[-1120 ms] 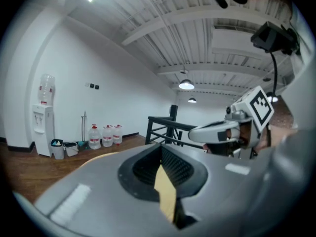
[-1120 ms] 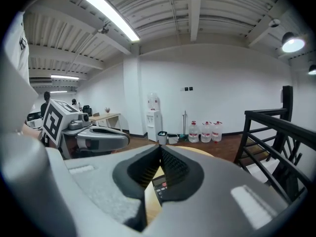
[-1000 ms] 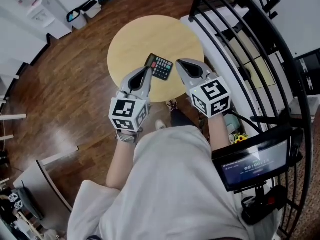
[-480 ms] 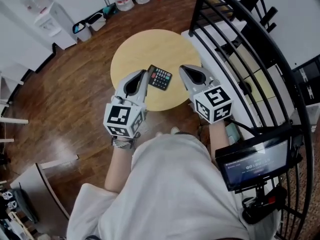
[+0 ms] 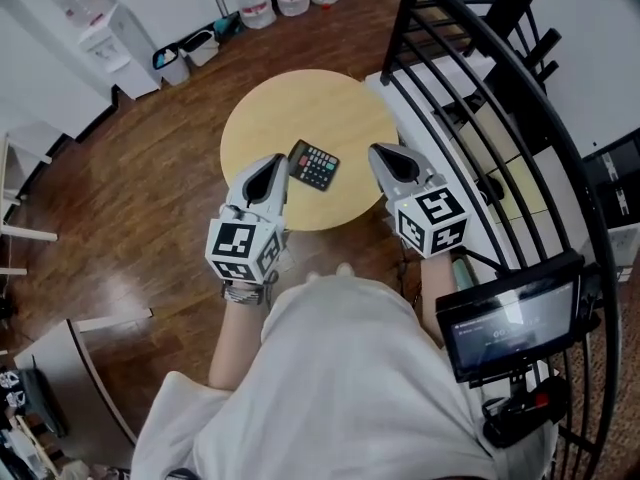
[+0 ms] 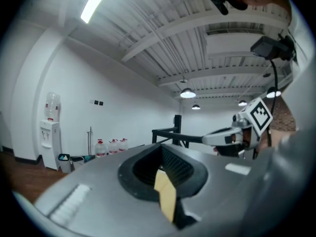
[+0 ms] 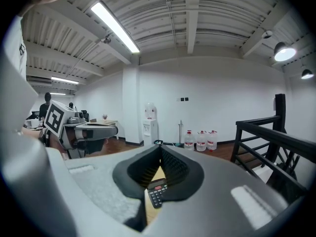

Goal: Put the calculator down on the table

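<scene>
Calculator [image 5: 313, 165]: lies flat on the round table [image 5: 300, 103], upper centre of the head view, between the grippers.
Left gripper [image 5: 274, 161]: jaws together, empty.
Right gripper [image 5: 381, 152]: jaws together, empty.

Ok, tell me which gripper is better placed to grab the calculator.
Probably left: the left gripper hangs right beside the calculator on the table; the right gripper is farther off. Both are shut.
</scene>
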Demonstrator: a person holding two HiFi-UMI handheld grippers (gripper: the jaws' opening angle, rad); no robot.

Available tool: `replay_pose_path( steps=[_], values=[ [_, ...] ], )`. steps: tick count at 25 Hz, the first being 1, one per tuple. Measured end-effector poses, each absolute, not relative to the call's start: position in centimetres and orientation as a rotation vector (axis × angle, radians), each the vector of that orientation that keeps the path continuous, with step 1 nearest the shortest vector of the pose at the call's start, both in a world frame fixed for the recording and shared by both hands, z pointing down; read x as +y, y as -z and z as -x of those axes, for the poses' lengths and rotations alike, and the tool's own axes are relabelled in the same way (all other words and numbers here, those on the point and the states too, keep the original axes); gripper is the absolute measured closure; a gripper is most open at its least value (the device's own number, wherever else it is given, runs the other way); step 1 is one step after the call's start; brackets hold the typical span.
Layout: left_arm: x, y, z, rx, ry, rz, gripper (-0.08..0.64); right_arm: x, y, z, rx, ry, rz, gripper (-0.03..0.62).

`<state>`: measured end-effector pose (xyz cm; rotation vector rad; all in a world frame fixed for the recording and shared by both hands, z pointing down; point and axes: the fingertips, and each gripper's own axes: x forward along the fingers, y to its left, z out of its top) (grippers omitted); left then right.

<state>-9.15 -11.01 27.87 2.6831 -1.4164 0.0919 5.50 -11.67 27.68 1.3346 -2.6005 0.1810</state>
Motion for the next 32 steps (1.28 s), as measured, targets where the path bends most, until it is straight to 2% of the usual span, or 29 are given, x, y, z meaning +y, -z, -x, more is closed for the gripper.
replay_pose_path(
  steps=[23,32],
  values=[
    [-9.3,-30.9,11.3,-1.421,-0.126,-2.627,0.552,-9.7,-28.8,-2.7,-2.553,-0.14,-1.272,0.589],
    [-9.6,-32.4,11.5,-1.399,-0.141,-2.594,0.552,-9.8,-29.2,-4.6,-2.489,-0.177,-1.343,0.589]
  ],
)
